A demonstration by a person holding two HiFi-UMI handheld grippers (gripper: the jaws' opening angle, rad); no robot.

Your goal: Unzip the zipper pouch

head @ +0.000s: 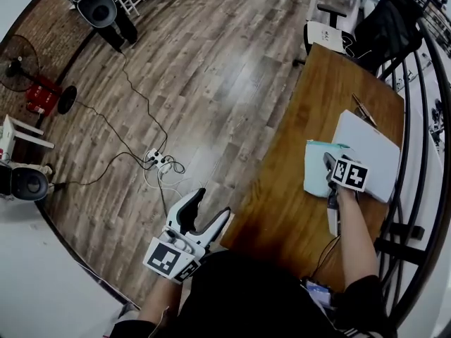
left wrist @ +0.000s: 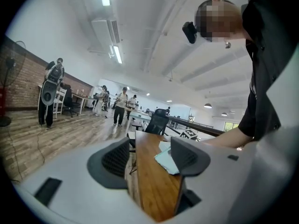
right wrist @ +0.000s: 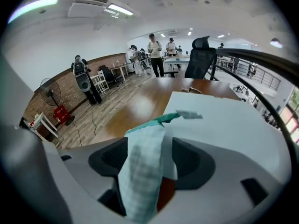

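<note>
Two right fingers (right wrist: 194, 164) apart, zipper pouch (right wrist: 145, 171) between

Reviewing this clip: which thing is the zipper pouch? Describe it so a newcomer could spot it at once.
Find the long wooden table on the head view's right. A large white pad lies near its right edge; the pouch lies at that pad's left side, between the open jaws of the right gripper. It alone is soft, pale mint checked fabric with a darker teal edge.
</note>
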